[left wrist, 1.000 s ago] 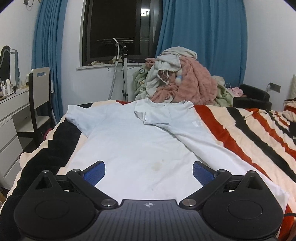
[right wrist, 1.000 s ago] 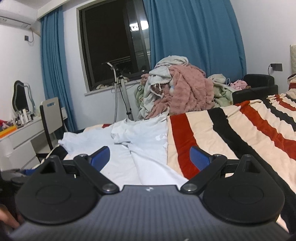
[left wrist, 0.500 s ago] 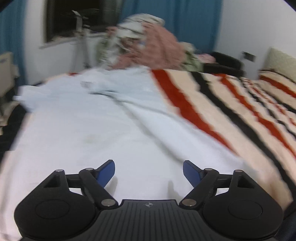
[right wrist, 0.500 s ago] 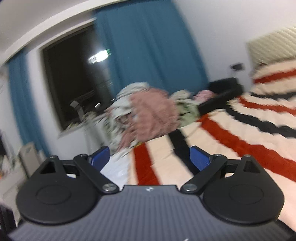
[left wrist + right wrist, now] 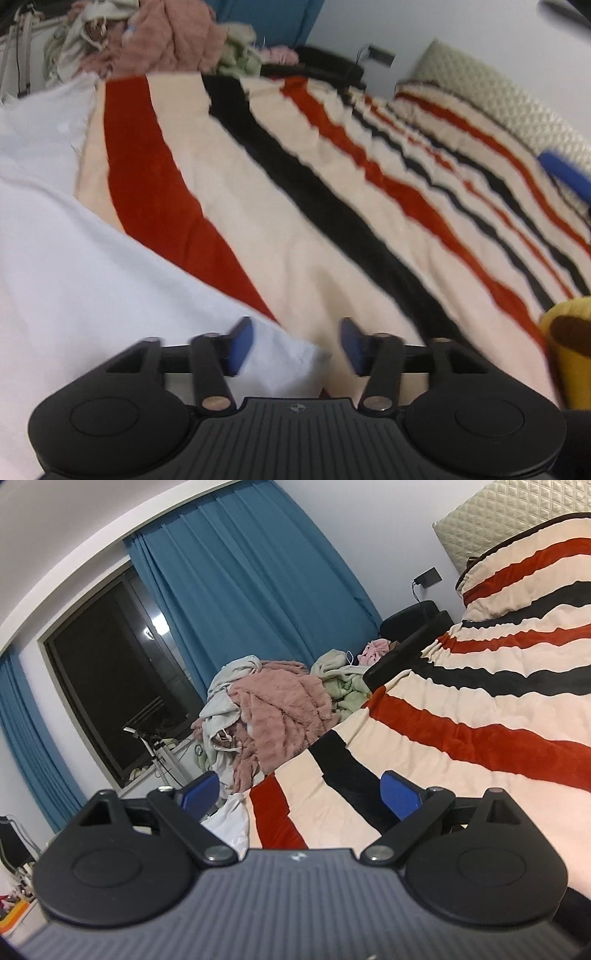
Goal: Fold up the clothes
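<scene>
Lying on one striped blanket (image 5: 314, 229), one white shirt (image 5: 74, 258); two grippers, left (image 5: 295, 345) and right (image 5: 297, 795), jaws spread.

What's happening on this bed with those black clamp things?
A person is holding a two-finger gripper in each hand to fold laundry. The left gripper hangs open just over the near corner of a white T-shirt spread on the striped blanket, gripping nothing yet. The right gripper is open too, raised and pointing toward the clothes pile by the window.
</scene>
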Motion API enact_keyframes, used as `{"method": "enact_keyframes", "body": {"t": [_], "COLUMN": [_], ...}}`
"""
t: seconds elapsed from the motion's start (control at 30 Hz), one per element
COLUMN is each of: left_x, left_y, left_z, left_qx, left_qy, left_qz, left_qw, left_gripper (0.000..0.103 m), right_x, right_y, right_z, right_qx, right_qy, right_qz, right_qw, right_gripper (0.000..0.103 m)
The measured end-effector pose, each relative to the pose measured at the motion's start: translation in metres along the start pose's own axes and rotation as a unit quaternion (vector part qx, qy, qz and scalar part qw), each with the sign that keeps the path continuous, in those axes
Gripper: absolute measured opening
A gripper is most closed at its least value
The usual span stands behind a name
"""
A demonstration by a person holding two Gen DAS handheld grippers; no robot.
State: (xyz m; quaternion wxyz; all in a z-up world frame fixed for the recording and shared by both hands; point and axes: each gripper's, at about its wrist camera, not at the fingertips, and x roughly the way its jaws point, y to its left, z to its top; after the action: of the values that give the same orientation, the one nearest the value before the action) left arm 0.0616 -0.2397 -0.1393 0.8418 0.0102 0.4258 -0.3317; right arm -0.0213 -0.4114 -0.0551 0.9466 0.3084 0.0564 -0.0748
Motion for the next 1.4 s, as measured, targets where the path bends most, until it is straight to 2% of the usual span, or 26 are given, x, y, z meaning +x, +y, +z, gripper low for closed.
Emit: {"method": "enact_keyframes", "body": {"t": [0.03, 0.1, 0.13, 0.33, 0.53, 0.63, 0.73, 0.87, 1.0, 1.07, 1.17, 1.23, 1.27, 1.4], "left_x": [0.006, 0.008, 0.004, -0.081, -0.203, -0.253, -0.277, -0.277, -0.268, -0.264, -0.267, -0.271, -0.274, -0.284], "left_y": [0.000, 0.003, 0.006, 0.030, 0.055, 0.079, 0.107, 0.133, 0.137, 0.135, 0.130, 0.128, 0.126, 0.113], "left_z": [-0.003, -0.008, -0.008, -0.001, -0.024, -0.053, -0.083, -0.105, -0.111, -0.110, -0.112, -0.114, -0.114, -0.110], "left_qx": [0.004, 0.011, 0.010, -0.044, -0.072, -0.100, -0.142, -0.167, -0.156, -0.146, -0.127, -0.121, -0.117, -0.097], "left_qy": [0.006, 0.003, -0.003, -0.062, -0.088, -0.072, -0.042, -0.006, 0.001, 0.000, -0.013, -0.028, -0.036, -0.073], "left_qz": [0.001, 0.006, 0.006, -0.019, -0.008, 0.020, 0.067, 0.135, 0.160, 0.166, 0.174, 0.174, 0.175, 0.185], "left_qw": [1.0000, 0.9999, 0.9999, 0.9969, 0.9935, 0.9922, 0.9868, 0.9767, 0.9747, 0.9753, 0.9764, 0.9770, 0.9769, 0.9751], "left_gripper": [0.021, 0.009, 0.007, 0.006, 0.006, 0.006, 0.006, 0.006, 0.007, 0.010, 0.023, 0.037, 0.040, 0.065], "right_x": [0.000, 0.000, 0.001, -0.003, -0.014, -0.017, -0.015, -0.009, -0.008, -0.009, -0.007, -0.006, -0.005, -0.012], "right_y": [-0.001, -0.003, -0.005, 0.003, 0.016, 0.026, 0.032, 0.043, 0.054, 0.060, 0.070, 0.076, 0.079, 0.086], "right_z": [-0.001, -0.003, -0.003, -0.004, -0.006, -0.008, -0.011, -0.018, -0.025, -0.030, -0.040, -0.044, -0.046, -0.051], "right_qx": [0.000, 0.002, 0.005, -0.007, -0.038, -0.055, -0.066, -0.084, -0.112, -0.134, -0.170, -0.185, -0.191, -0.210], "right_qy": [-0.001, 0.001, 0.002, -0.002, -0.008, 0.001, 0.020, 0.048, 0.070, 0.074, 0.079, 0.085, 0.088, 0.081], "right_qz": [0.000, -0.004, -0.004, 0.000, 0.014, 0.030, 0.045, 0.050, 0.059, 0.063, 0.061, 0.063, 0.065, 0.069], "right_qw": [1.000, 1.000, 1.000, 1.000, 0.999, 0.998, 0.997, 0.994, 0.990, 0.986, 0.980, 0.977, 0.976, 0.972], "right_gripper": [0.096, 0.096, 0.096, 0.096, 0.096, 0.096, 0.096, 0.096, 0.096, 0.096, 0.095, 0.095, 0.095, 0.095]}}
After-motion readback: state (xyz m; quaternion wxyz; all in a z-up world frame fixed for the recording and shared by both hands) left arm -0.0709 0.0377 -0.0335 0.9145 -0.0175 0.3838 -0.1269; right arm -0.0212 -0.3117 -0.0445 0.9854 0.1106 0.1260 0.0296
